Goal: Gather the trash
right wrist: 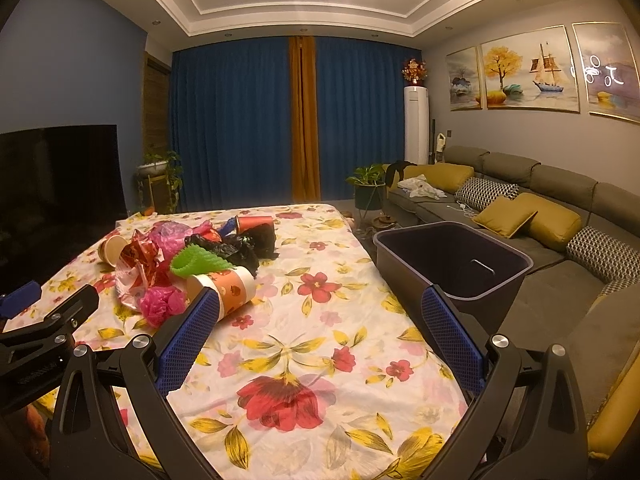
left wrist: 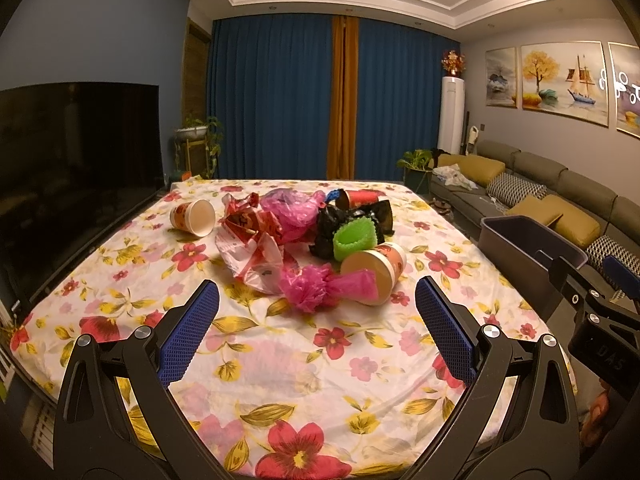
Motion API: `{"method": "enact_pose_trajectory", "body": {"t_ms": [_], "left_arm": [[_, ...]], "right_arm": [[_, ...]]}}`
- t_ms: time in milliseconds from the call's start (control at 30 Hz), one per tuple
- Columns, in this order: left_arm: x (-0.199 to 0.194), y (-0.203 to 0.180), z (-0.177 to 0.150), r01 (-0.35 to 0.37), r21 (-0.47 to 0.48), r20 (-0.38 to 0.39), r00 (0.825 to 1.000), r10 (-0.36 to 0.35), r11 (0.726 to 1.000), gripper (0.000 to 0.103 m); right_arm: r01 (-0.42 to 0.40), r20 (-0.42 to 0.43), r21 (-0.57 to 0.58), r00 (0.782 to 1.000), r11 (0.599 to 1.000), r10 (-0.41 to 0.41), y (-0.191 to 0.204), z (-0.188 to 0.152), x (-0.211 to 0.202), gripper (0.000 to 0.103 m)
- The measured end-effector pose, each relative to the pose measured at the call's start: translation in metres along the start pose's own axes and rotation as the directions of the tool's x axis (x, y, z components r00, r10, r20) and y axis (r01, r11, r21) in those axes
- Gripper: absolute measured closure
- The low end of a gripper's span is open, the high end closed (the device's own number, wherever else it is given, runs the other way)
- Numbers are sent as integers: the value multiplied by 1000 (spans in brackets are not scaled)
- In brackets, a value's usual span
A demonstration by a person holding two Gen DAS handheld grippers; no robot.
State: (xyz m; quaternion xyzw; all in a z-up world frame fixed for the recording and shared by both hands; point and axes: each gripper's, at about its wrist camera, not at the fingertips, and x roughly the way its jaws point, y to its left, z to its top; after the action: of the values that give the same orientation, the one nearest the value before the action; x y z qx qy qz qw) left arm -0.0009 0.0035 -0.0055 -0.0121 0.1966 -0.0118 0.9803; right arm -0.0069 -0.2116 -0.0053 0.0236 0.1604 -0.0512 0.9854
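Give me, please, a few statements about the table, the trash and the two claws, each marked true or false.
1. Both the left claw and the right claw are open and empty. True.
2. The dark bin stands left of the table. False: it stands off the right edge.
3. The trash pile lies on a floral tablecloth. True.
4. The green piece is already in the bin. False: it lies in the pile.

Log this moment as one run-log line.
stage: start | left claw: open, empty | right claw: open, empty | trash pile: untouched on table | bin: beside table
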Motion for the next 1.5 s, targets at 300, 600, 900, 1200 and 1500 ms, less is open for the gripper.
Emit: {"method": "enact_pose_trajectory", "body": {"t_ms": [300, 600, 900, 1200, 1500], "left_arm": [[23, 18, -6, -20, -21, -15, 1000, 20, 1000, 9], [49, 58, -4, -61, -69, -27, 998, 59, 996, 14], [70, 91, 6, -115, -119, -42, 993, 111, 986, 14], [89, 109, 21, -128, -138, -38, 992, 124, 982, 15], [123, 96, 21, -78, -119, -86, 994, 68, 990, 15]], "right_arm": [[-35, -11, -17, 999, 999, 35, 12, -5, 22, 5], [-148, -20, -51, 989, 988, 147, 50, -3, 66, 5], [-250, -86, -103, 967, 963, 241, 102, 8, 119, 14], [-234, -182, -121, 960, 965, 211, 128, 11, 178, 39], [-274, -251, -115, 938, 955, 239, 128, 6, 204, 86]]}}
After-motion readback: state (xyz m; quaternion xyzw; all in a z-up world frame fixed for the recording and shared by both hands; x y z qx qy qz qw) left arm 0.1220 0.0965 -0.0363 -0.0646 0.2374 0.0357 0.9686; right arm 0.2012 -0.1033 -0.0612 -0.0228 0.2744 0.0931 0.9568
